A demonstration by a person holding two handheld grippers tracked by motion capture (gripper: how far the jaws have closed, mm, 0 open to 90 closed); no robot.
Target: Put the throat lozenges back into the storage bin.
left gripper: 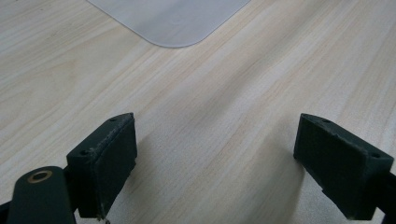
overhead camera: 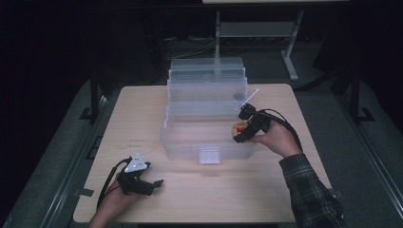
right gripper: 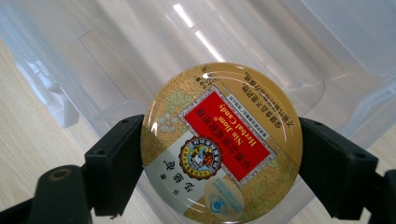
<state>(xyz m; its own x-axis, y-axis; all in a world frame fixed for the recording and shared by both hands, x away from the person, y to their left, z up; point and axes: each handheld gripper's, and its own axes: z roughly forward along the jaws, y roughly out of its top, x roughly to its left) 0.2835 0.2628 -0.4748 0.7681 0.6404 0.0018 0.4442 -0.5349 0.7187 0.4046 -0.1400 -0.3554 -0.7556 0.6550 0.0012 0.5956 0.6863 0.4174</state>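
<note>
The right tongs [right gripper: 219,154] are clamped on a round candy tin [right gripper: 222,142], one black pad against each side of its rim, the gold and red label facing the camera that rides on them. In the high view the same right tongs [overhead camera: 245,127] hold the tin [overhead camera: 239,128] just over the near right corner of the clear plastic box [overhead camera: 190,137], whose stepped trays rise beyond the tongs toward the far side of the bench [overhead camera: 142,104]. To my eye the grip is the weak point: the pads meet a smooth, glossy, curved edge across the widest part, so any tilt or bump could let the tin swivel or squirt out. The box wall sits right under and behind the tin, and if the hand comes down carelessly the tin could catch the rim and drop outside onto the bench rather than into the bottom compartment. The box looks light, too; a knock might shove it. The left tongs [left gripper: 219,163] stand wide apart with nothing between them, low over bare wood, well short of the box, too far off to steady it.
</note>
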